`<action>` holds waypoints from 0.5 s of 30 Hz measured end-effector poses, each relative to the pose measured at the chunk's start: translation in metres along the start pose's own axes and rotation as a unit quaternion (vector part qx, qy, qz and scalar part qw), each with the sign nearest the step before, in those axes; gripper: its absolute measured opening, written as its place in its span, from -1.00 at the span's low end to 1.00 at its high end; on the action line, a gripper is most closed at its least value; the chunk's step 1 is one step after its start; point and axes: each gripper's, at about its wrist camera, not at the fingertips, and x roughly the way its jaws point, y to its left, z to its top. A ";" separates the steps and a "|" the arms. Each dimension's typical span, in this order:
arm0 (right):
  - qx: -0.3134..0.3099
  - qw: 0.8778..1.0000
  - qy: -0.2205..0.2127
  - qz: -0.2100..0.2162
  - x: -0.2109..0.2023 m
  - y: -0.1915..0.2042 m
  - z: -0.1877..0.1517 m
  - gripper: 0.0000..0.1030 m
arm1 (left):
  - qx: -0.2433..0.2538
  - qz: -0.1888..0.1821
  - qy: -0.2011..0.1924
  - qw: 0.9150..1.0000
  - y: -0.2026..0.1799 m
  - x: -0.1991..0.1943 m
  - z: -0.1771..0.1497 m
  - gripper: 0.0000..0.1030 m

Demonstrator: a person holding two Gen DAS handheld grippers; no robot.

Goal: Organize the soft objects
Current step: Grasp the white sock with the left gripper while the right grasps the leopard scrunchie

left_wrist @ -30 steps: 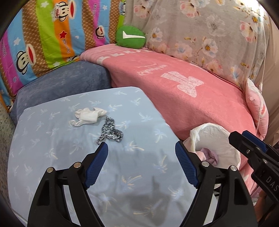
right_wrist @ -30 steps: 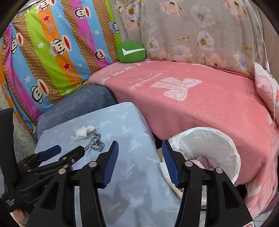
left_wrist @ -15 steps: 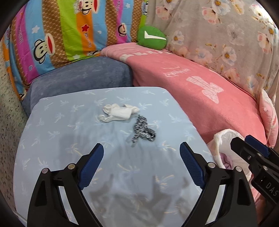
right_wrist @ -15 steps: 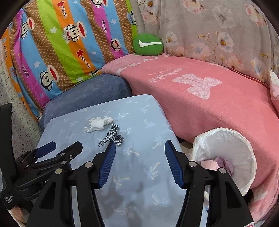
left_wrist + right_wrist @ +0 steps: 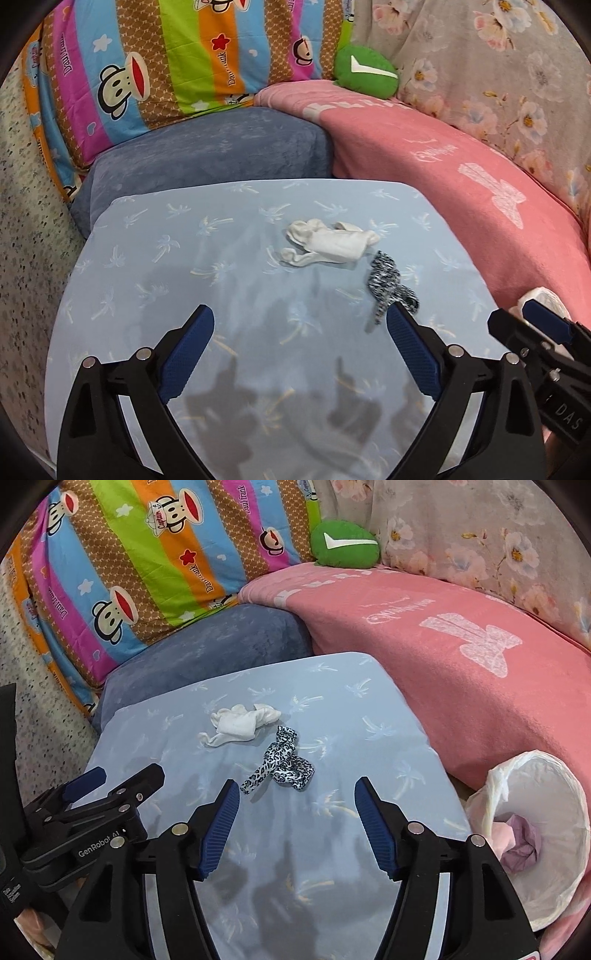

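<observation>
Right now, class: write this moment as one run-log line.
left claw: opening, empty | right claw: opening, empty | white sock, leopard band: on blue cushion | lined bin: right

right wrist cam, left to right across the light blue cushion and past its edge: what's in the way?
Black left claw → crumpled white sock → leopard-print black-and-white fabric strip → white plastic-lined bin holding pink and lilac cloth, off the cushion's right edge. Both claws are opening, with nothing between their jaws.
</observation>
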 end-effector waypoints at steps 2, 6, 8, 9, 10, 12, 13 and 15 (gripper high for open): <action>0.003 1.000 0.005 0.005 0.017 0.003 0.003 0.23 | -0.001 0.000 0.002 1.000 0.003 0.010 0.005 0.76; 0.014 1.000 0.015 0.012 0.053 0.006 0.011 0.24 | -0.006 0.000 0.010 1.000 0.003 0.035 0.018 0.76; 0.015 1.000 0.020 0.011 0.068 0.005 0.015 0.23 | -0.008 -0.002 0.014 1.000 0.002 0.048 0.024 0.76; 0.015 1.000 0.025 0.008 0.077 0.005 0.016 0.24 | -0.010 -0.005 0.018 1.000 0.003 0.055 0.027 0.76; 0.016 0.999 0.027 0.007 0.083 0.005 0.018 0.23 | -0.011 -0.002 0.020 1.000 0.003 0.062 0.030 0.76; 0.019 0.999 0.030 0.007 0.094 0.003 0.019 0.24 | -0.010 -0.002 0.024 1.000 0.002 0.076 0.034 0.76; 0.018 0.999 0.033 0.006 0.099 0.002 0.019 0.23 | -0.010 -0.002 0.028 1.000 0.001 0.082 0.036 0.76; 0.013 0.999 0.038 0.006 0.111 0.002 0.020 0.23 | -0.011 -0.007 0.037 0.999 -0.002 0.096 0.039 0.76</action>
